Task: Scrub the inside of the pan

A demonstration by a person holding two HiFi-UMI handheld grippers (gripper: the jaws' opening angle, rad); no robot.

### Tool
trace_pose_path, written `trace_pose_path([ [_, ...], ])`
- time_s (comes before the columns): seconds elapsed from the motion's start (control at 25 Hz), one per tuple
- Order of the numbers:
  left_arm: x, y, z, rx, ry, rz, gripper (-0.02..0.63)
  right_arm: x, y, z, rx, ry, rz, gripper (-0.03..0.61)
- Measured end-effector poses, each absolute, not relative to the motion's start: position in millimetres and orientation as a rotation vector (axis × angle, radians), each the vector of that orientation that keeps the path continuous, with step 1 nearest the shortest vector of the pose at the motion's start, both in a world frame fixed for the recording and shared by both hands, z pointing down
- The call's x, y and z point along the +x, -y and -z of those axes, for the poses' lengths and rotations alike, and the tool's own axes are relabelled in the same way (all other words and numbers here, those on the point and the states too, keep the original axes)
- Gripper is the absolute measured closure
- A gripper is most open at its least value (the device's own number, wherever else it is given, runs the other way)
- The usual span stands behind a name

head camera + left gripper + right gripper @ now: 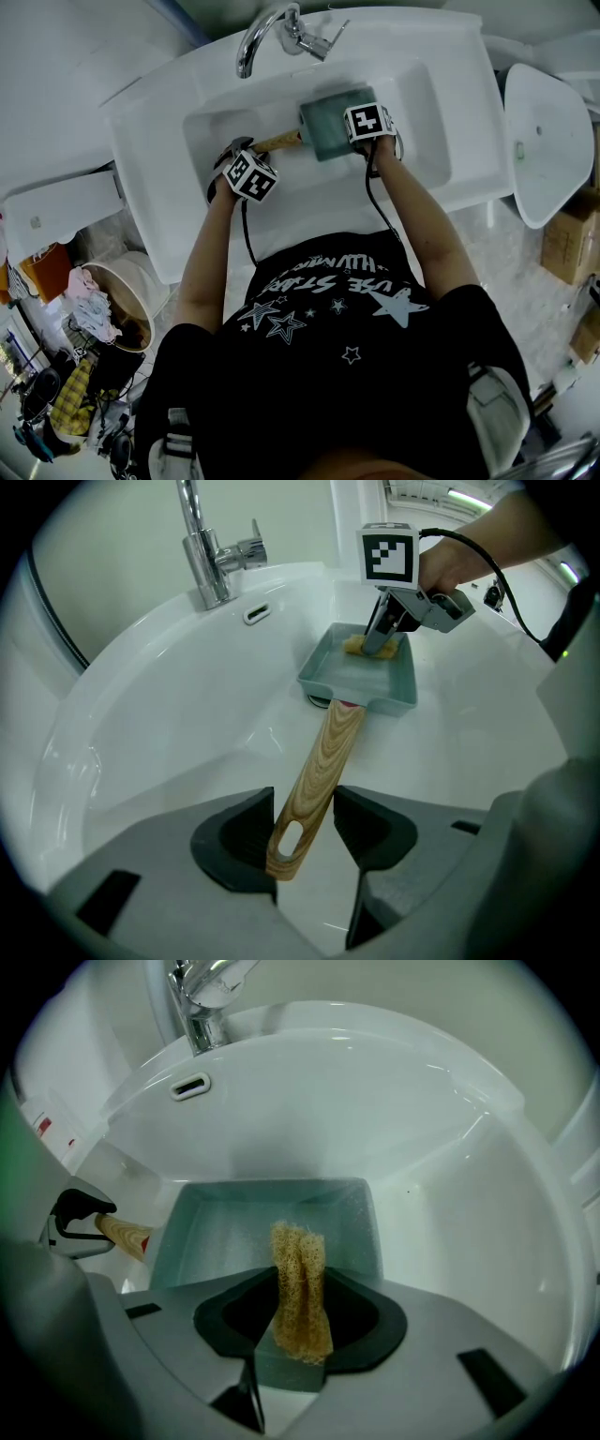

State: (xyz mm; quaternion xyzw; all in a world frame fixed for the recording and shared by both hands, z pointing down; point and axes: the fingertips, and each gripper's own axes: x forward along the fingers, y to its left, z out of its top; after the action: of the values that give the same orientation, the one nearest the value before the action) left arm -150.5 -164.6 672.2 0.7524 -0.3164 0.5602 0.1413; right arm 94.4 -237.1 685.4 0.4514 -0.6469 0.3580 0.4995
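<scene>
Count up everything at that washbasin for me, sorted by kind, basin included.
Sink: 1
Tap: 1
Pan: 1
Scrub sponge: 1
Grippers: 2 (left gripper, right gripper)
Total: 6

- Black shirt (347, 309): white lettering and star outlines across the chest, creased and too warped to read with certainty
- Marker cube (388, 553): black-and-white square code, no letters
- No other readable text
</scene>
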Motion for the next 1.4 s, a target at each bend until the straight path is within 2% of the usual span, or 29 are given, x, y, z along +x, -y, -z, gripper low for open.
trace_pose_path([
  [0.56,-150.8,164.8,-672.7,2.175,0.913,-1.62,0.411,103.5,240.9,-683.1,1.155,1.541,-0.816,0.425],
  [0.72,-150.0,164.0,-671.6,2.181,0.908,-1.627,0.411,103.5,236.1,-681.0,1.21,1.534,-0.931,0.426],
  [1.4,-150.4,163.7,-672.1,2.179,0.909,-1.631,0.411,10.9,191.2,-674.5,0.997,1.754,-1.255,0.43],
])
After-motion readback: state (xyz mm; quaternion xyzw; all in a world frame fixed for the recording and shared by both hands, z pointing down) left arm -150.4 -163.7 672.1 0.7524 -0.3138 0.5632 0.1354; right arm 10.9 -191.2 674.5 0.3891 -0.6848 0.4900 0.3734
